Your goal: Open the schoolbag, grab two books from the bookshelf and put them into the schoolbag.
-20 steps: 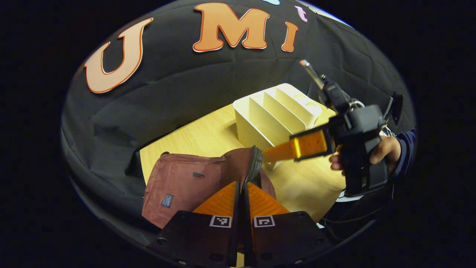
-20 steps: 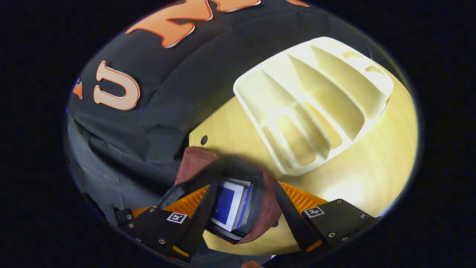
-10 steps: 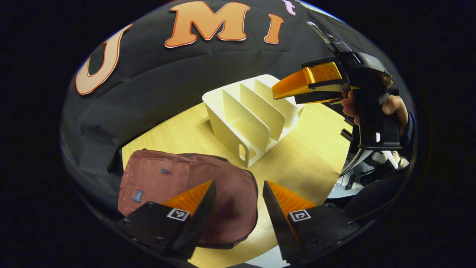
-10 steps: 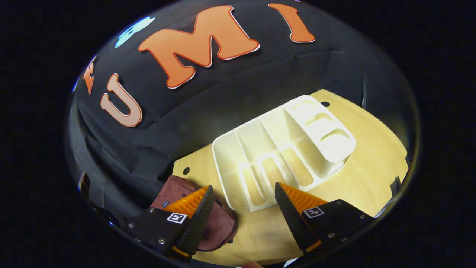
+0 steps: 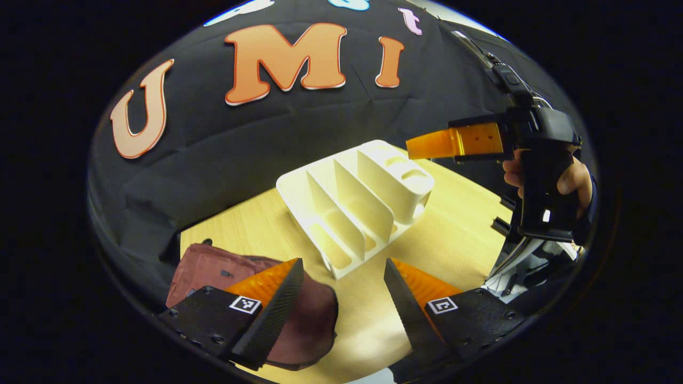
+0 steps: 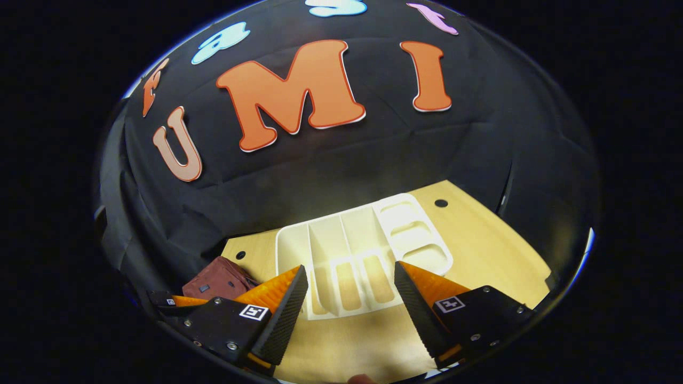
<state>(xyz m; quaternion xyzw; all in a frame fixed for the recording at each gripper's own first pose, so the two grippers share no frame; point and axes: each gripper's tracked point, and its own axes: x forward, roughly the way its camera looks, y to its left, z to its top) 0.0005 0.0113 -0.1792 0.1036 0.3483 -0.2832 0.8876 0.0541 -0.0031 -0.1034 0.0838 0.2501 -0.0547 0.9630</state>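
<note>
schoolbag (image 5: 213, 266) under left hand-held gripper (image 5: 341, 304), fingers apart

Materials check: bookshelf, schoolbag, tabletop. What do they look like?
Bookshelf: likely moulded plastic, cream, smooth matte, with thin one-piece dividers and rounded cut-outs.
Schoolbag: woven fabric, probably nylon or canvas, maroon, with soft folds and a sewn tag.
Table: pale wood-grain surface; solid wood or laminate can't be told.

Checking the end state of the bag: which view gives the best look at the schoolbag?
The left gripper view: the schoolbag lies flat on the table beside the bookshelf, its front showing, partly behind a finger of the left gripper. The right gripper view shows a small corner at its edge.
</note>
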